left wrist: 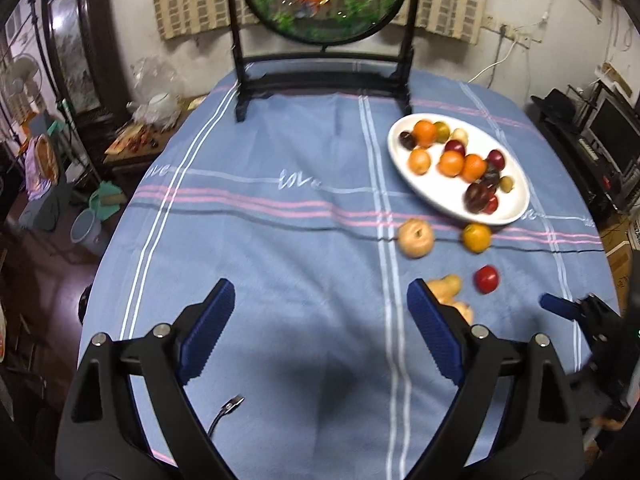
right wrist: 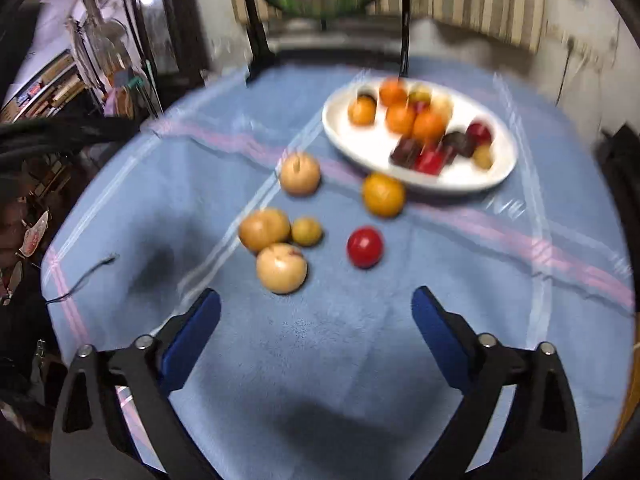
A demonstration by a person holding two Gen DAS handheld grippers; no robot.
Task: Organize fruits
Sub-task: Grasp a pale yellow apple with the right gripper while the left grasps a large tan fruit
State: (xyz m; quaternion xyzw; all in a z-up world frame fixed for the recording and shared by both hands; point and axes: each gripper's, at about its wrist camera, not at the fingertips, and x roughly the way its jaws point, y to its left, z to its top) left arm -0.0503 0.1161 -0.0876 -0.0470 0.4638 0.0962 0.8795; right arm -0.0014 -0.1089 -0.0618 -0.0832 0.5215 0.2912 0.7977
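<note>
On the white oval plate lie oranges, dark plums and small yellowish fruit. Just beside its near rim sits 1 orange; nearer lie a red tomato and 4 tan pears. Left tool and right tool both gape empty.

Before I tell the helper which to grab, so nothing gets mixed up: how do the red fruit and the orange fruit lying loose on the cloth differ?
The red fruit is smaller and glossy with a bright highlight; the orange fruit is larger and duller. The orange fruit lies right beside the white plate; the red fruit lies nearer the grippers, apart from the plate. Both are round, rest on the blue cloth, and are ungripped.
</note>
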